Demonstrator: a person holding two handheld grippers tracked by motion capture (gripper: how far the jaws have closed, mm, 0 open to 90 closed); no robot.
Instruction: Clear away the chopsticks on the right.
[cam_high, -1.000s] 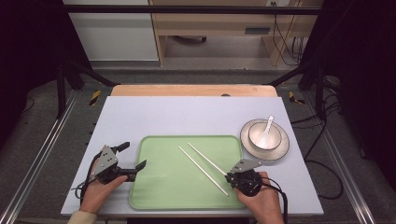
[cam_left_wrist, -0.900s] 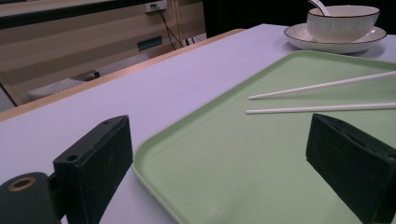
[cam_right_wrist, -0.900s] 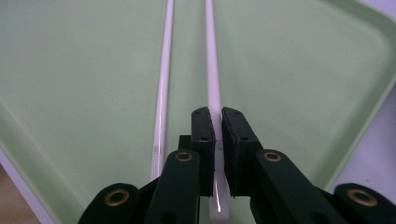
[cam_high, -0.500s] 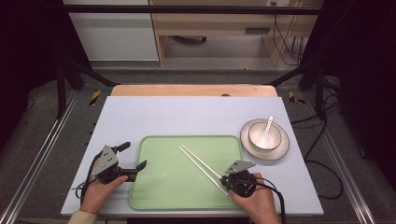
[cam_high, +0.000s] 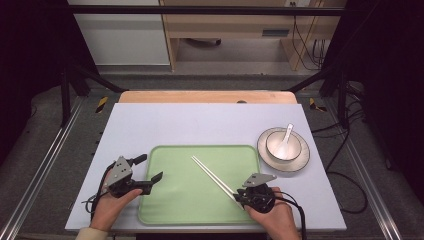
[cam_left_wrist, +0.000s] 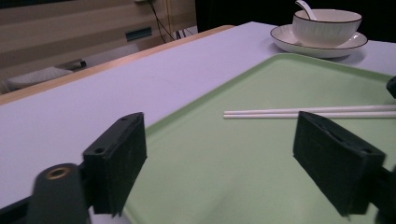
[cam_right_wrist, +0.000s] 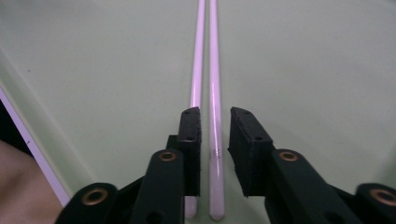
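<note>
We look down on a pale lavender table top with a strip of bare wood along its far edge; beyond it the floor is grey, a light wooden bench and a white cabinet stand at the back, cables hang at the right, and the sides of the room are dark.

On the near half of the table lies a light green tray; to its right, on the table, a plate carries a white bowl with a spoon in it.

The chopsticks lie flat on the tray, side by side and close to parallel; their long axis runs diagonally, from the tray's middle toward its near right corner, and the near ends lie at the right gripper; which ends are the tips we cannot tell.

In the right gripper view the jaws of that gripper have just been opening; one chopstick lies in the narrow gap between them, free of the pads, the other at the outer side of the left jaw.

The left gripper hovers over the tray's left edge; its jaws stand wide apart with nothing between them, though they have just been closing a little; in the left gripper view the chopsticks lie crosswise beyond them.
</note>
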